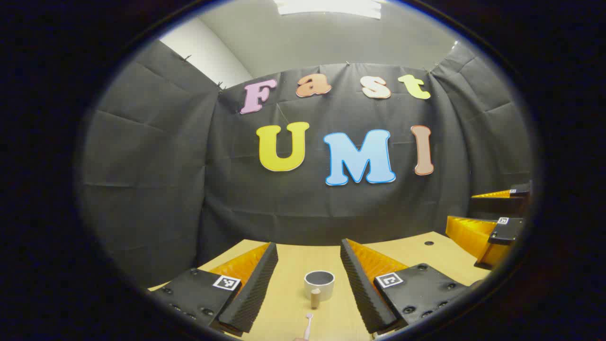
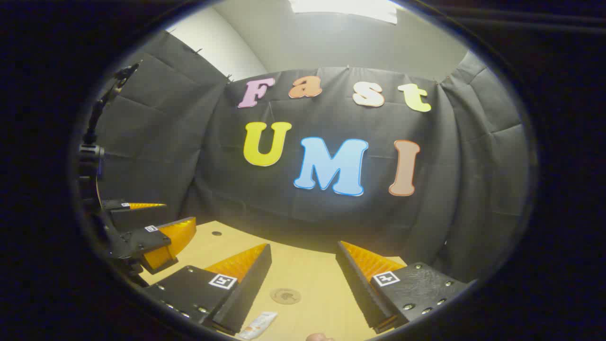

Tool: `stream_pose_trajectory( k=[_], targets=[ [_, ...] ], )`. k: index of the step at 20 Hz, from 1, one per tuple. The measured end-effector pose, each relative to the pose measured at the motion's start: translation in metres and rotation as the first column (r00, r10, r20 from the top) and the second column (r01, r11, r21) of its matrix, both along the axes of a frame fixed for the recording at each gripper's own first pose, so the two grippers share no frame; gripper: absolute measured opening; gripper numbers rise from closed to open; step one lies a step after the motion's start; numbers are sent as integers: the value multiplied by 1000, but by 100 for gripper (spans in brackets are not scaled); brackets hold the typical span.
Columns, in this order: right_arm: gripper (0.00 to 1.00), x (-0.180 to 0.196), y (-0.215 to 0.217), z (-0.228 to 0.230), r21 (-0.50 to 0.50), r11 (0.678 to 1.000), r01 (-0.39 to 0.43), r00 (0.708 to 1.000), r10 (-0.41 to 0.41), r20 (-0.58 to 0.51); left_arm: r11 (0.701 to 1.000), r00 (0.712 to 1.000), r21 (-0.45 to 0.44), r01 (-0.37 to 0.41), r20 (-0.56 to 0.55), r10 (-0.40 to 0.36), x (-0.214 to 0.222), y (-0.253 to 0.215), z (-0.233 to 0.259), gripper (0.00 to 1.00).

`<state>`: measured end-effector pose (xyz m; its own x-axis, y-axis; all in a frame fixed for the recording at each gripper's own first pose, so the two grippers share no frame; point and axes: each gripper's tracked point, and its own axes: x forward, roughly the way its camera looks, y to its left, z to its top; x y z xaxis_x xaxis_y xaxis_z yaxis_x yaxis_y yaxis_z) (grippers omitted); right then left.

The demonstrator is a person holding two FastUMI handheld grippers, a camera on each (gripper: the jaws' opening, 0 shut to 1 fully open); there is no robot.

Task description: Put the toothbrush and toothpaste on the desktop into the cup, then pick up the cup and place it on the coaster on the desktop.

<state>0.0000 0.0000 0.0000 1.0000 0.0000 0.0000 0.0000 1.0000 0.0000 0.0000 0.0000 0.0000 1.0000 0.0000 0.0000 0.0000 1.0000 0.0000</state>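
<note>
In the left gripper view, a white cup (image 1: 319, 284) with a dark inside and a wooden handle stands on the wooden desktop (image 1: 416, 251), ahead of and between my fingers. The head end of the toothbrush (image 1: 308, 324) lies just in front of the cup. My left gripper (image 1: 308, 246) is open and holds nothing. In the right gripper view, a round brown coaster (image 2: 285, 296) lies flat on the desktop (image 2: 303, 270). The toothpaste tube (image 2: 258, 326) lies near my left finger. My right gripper (image 2: 304, 246) is open and empty above them.
The right gripper (image 1: 473, 210) shows at the right edge of the left gripper view, and the left gripper (image 2: 170, 214) at the left edge of the right gripper view. Black cloth walls close the desk's back and sides. A small dark hole (image 1: 429, 243) marks the desktop.
</note>
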Motion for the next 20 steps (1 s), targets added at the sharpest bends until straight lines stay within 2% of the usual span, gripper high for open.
stream_pose_trajectory(
  k=[1,2,3,4,7,8,9,12,13,14,15,17,18,20],
  targets=[
    [89,2,1,-1,4,1000,-15,1000,15,5,1000,1000,3,-2,15,2,3,-2,2,96],
    [89,4,-1,-2,2,1000,-15,1000,15,1,1000,1000,1,2,17,-2,8,-4,4,88],
    [88,6,-5,-9,-3,1000,-11,1000,11,-21,1000,1000,-4,12,2,-12,13,-8,2,92],
    [89,9,-7,-12,-2,1000,-5,1000,5,-29,999,999,-15,31,-6,-32,20,-15,-2,88],
    [89,13,-13,-19,15,999,35,997,-34,-63,998,998,-16,61,-32,-62,37,-19,-7,88],
    [89,17,-10,-23,32,999,30,997,-28,-76,997,997,-10,72,-35,-72,41,-18,-8,96],
    [89,20,-8,-24,40,999,31,996,-28,-80,997,997,-6,72,-36,-72,44,-16,-9,88],
    [89,24,-7,-31,45,997,59,992,-53,-114,996,994,-19,87,-67,-89,47,-10,-18,88],
    [89,27,-4,-30,50,997,60,992,-54,-114,996,994,-19,90,-67,-91,47,-6,-17,96],
    [87,29,-1,-31,52,997,59,992,-52,-117,995,993,-22,94,-68,-95,48,-3,-17,96],
    [89,31,2,-34,54,997,59,991,-52,-127,994,991,-26,103,-79,-105,50,-2,-22,88],
    [89,33,9,-43,62,996,61,984,-49,-171,990,982,-41,138,-122,-142,53,-2,-39,88],
    [89,35,14,-51,67,996,55,979,-41,-201,988,976,-54,148,-151,-154,53,-1,-49,96],
    [89,35,25,-73,79,996,41,954,-15,-300,984,956,-97,150,-240,-170,54,4,-79,88]
  ],
)
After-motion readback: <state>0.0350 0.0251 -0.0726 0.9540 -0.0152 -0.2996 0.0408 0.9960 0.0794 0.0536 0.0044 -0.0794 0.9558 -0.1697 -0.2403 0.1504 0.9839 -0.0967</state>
